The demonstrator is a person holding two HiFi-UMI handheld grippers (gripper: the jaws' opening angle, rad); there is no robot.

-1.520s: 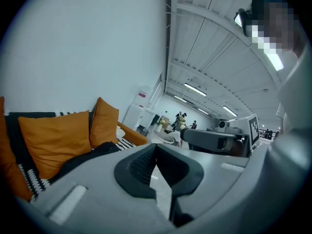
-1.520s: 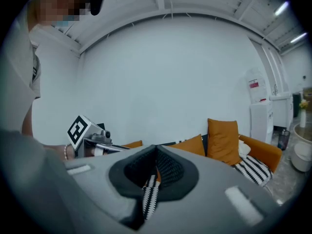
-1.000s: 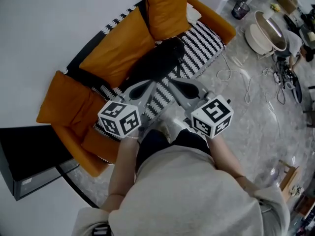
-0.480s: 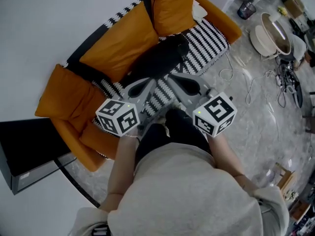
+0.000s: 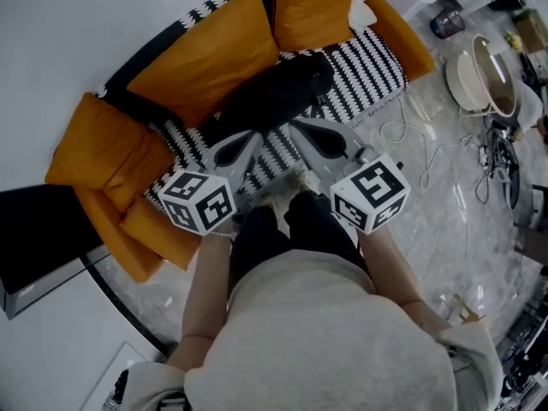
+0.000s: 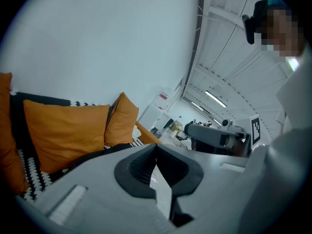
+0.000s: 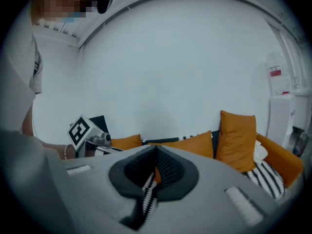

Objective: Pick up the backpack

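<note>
– Black backpack [image 5: 274,101]: where do you log it?

– I log it lying flat and lengthwise on the sofa [image 5: 407,41] seat, on the black-and-white zigzag cover [image 5: 368,62]. Orange cushions [image 5: 201,62] lean on the backrest behind it, and one more stands at the far end. In the left gripper view the backpack [image 6: 95,154] reads as a low dark strip in front of those cushions.

– Left gripper?

– Left gripper [image 5: 254,135]: jaws together, nothing between them. In its own view the left gripper [image 6: 156,147] shows the pads meeting in one closed line. From the head view the tip sits by the backpack's near edge. Whether it touches, I cannot tell.

– Right gripper?

– Right gripper [image 5: 295,127]: same entry, jaws closed and empty. In its own view the right gripper [image 7: 156,147] shows only a sliver of zigzag cover in the hollow behind the pads. Its tip also lies close to the backpack's near edge. I cannot read contact there either.

– How do the two stand to each other?

– Side by side, tips converging toward the sofa, both pointing slightly down. The cubes [image 5: 199,202] sit at the rear ends, above the person's forearms.

– Surroundings?

– Grey marbled floor [image 5: 445,221] beside the sofa, with white cables [image 5: 398,131] loose on it. White wall [image 5: 68,41] behind the backrest.
</note>
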